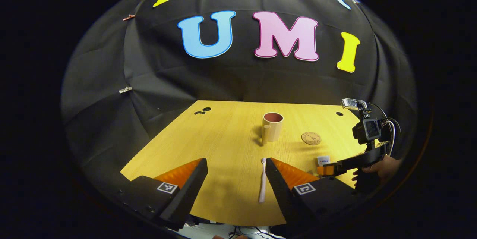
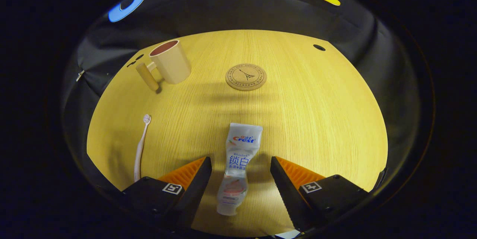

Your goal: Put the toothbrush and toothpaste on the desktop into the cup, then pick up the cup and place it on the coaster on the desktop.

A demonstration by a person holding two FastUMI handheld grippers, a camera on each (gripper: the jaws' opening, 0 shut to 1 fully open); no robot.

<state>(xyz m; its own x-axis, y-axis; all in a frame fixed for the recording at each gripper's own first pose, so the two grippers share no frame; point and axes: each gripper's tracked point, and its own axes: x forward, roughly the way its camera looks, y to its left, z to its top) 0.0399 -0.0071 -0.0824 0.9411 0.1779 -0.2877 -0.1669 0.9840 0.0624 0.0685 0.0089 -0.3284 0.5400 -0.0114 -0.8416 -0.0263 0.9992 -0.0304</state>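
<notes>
Right gripper view: toothpaste [image 2: 238,164] flat on desk, between wide-open, empty right gripper [image 2: 240,179]. Soft, light, probably slick; best pinched mid-body. Toothbrush [image 1: 263,181] thin, stiff, just beside left gripper [image 1: 236,183], gaping and empty. Cup [image 2: 169,62] upright, seemingly empty; coaster [image 2: 246,76] bare beside it.
</notes>
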